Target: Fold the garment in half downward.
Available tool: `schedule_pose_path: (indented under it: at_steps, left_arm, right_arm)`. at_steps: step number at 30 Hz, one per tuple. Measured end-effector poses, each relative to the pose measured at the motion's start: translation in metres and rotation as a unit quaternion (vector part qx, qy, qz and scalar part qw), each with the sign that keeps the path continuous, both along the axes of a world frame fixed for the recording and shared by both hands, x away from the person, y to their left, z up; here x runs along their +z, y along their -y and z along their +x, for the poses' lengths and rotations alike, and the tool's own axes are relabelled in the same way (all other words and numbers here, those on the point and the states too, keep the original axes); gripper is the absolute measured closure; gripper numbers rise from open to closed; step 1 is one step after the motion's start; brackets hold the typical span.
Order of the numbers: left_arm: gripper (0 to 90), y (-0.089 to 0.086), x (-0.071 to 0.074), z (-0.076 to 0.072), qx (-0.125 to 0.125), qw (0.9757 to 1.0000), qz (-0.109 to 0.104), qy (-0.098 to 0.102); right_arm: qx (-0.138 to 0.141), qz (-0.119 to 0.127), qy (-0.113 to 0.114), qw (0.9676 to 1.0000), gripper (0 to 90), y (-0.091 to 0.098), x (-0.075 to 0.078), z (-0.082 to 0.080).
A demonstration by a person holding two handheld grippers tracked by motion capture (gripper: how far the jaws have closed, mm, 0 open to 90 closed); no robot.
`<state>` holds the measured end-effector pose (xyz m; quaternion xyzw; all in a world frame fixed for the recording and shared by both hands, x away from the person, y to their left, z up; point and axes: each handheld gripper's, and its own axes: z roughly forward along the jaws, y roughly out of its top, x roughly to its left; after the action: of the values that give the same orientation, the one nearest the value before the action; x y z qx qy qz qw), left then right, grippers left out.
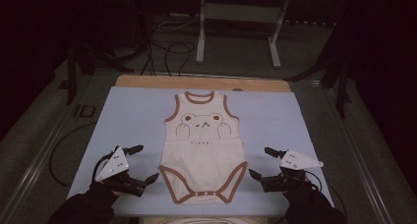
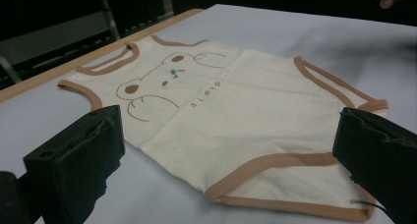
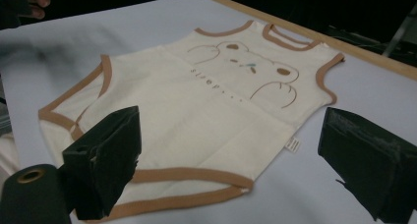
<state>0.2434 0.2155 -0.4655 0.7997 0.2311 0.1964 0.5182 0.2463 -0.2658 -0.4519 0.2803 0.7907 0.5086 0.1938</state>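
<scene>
Holding my left claw [image 1: 146, 161] and right claw [image 1: 257, 161] wide open and empty, I am seeing the baby bodysuit [image 1: 203, 145] lying flat between them, its neck pointing away.

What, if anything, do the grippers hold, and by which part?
Nothing. The left gripper and right gripper are open beside the bodysuit, not touching it.

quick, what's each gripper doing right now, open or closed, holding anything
Left gripper: open, holding nothing, just left of the baby bodysuit.
Right gripper: open, holding nothing, just right of it.
</scene>
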Motion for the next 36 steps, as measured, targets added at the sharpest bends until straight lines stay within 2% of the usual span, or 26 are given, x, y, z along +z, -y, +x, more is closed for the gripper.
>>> schedule_pose_path:
  at_steps: [3, 5, 7, 11, 13, 14, 17, 18, 19, 20, 21, 22, 24, 25, 26, 27, 28, 29, 30, 31, 32, 33, 34, 35, 36]
  left_arm:
    - [0.0, 0.001, 0.005, 0.002, -0.002, 1.0000, 0.002, 0.002]
    - [0.0, 0.001, 0.015, 0.008, -0.007, 0.9999, -0.008, -0.004]
    - [0.0, 0.001, 0.019, 0.010, -0.008, 0.9999, -0.011, -0.004]
    - [0.0, 0.005, 0.038, 0.023, -0.011, 0.9999, -0.001, 0.002]
    - [0.0, 0.005, 0.041, 0.025, -0.014, 0.9999, -0.006, 0.004]
    - [0.0, 0.005, 0.045, 0.031, -0.012, 0.9999, -0.007, -0.005]
    - [0.0, 0.005, 0.049, 0.037, -0.013, 0.9997, -0.014, -0.012]
    - [0.0, 0.005, 0.052, 0.043, -0.013, 0.9996, -0.014, -0.023]
    - [0.0, 0.005, 0.052, 0.043, -0.013, 0.9996, -0.014, -0.023]
    - [0.0, 0.008, 0.054, 0.048, -0.003, 0.9999, 0.000, -0.015]
    - [0.0, 0.008, 0.054, 0.048, -0.003, 0.9999, 0.000, -0.015]
    - [0.0, 0.010, 0.054, 0.055, -0.002, 0.9997, 0.001, -0.025]
    - [0.0, 0.012, 0.052, 0.062, -0.004, 0.9990, -0.001, -0.044]
    - [0.0, 0.012, 0.052, 0.062, -0.004, 0.9990, -0.001, -0.044]
    - [0.0, 0.014, 0.050, 0.065, 0.004, 0.9995, 0.006, -0.032]
    - [0.0, 0.014, 0.050, 0.065, 0.004, 0.9995, 0.006, -0.032]
    - [0.0, 0.016, 0.046, 0.071, 0.004, 0.9990, -0.001, -0.044]
    - [0.0, 0.016, 0.046, 0.071, 0.004, 0.9990, -0.001, -0.044]
    - [0.0, 0.018, 0.040, 0.077, 0.005, 0.9988, 0.007, -0.048]
    - [0.0, 0.018, 0.040, 0.077, 0.005, 0.9988, 0.007, -0.048]
    - [0.0, 0.020, 0.034, 0.083, 0.009, 0.9980, 0.012, -0.062]
    - [0.0, 0.020, 0.034, 0.083, 0.009, 0.9980, 0.012, -0.062]
    - [0.0, 0.022, 0.028, 0.089, 0.009, 0.9976, 0.009, -0.068]
    - [0.0, 0.022, 0.028, 0.089, 0.009, 0.9976, 0.009, -0.068]
    - [0.0, 0.023, 0.025, 0.096, 0.015, 0.9966, 0.007, -0.080]
  right_arm:
    - [-0.003, -0.001, -0.001, 1.0000, 9.2, 0.000, 0.006, 0.002]
    - [-0.001, -0.002, 0.000, 1.0000, 9.2, -0.001, 0.015, 0.006]
    - [0.003, 0.001, 0.001, 1.0000, 9.2, -0.002, 0.024, 0.011]
    - [0.007, -0.011, 0.013, 0.9998, 9.2, -0.005, 0.039, 0.022]
    - [0.006, -0.012, 0.016, 0.9998, 9.2, -0.006, 0.043, 0.028]
    - [0.003, -0.015, 0.015, 0.9998, 9.2, -0.007, 0.044, 0.032]
    - [0.001, -0.012, 0.008, 0.9999, 9.2, -0.010, 0.046, 0.038]
    - [0.002, -0.018, 0.008, 0.9998, 9.2, -0.014, 0.047, 0.045]
    - [0.002, -0.018, 0.008, 0.9998, 9.2, -0.014, 0.047, 0.045]
    - [0.001, -0.015, 0.000, 0.9999, 9.2, -0.017, 0.048, 0.052]
    - [0.001, -0.015, 0.000, 0.9999, 9.2, -0.017, 0.048, 0.052]
    - [0.012, -0.017, -0.007, 0.9998, 9.3, -0.020, 0.048, 0.061]
    - [0.005, -0.018, -0.012, 0.9998, 9.3, -0.024, 0.047, 0.070]
    - [0.005, -0.018, -0.012, 0.9998, 9.3, -0.024, 0.047, 0.070]
    - [0.005, -0.017, -0.019, 0.9997, 9.3, -0.027, 0.045, 0.079]
    - [-0.001, -0.017, -0.020, 0.9997, 9.3, -0.029, 0.043, 0.082]
    - [0.003, -0.017, -0.024, 0.9996, 9.3, -0.031, 0.040, 0.088]
    - [0.001, -0.020, -0.029, 0.9994, 9.2, -0.033, 0.038, 0.093]
    - [-0.003, -0.022, -0.031, 0.9993, 9.3, -0.035, 0.035, 0.097]
    - [-0.003, -0.022, -0.031, 0.9993, 9.3, -0.035, 0.035, 0.097]
    - [-0.006, -0.019, -0.047, 0.9987, 9.2, -0.038, 0.027, 0.105]
    - [-0.006, -0.019, -0.047, 0.9987, 9.2, -0.038, 0.027, 0.105]
    - [-0.008, -0.024, -0.051, 0.9984, 9.2, -0.041, 0.022, 0.113]
    - [-0.008, -0.024, -0.051, 0.9984, 9.2, -0.041, 0.022, 0.113]
    - [-0.011, -0.033, -0.057, 0.9978, 9.2, -0.044, 0.017, 0.119]
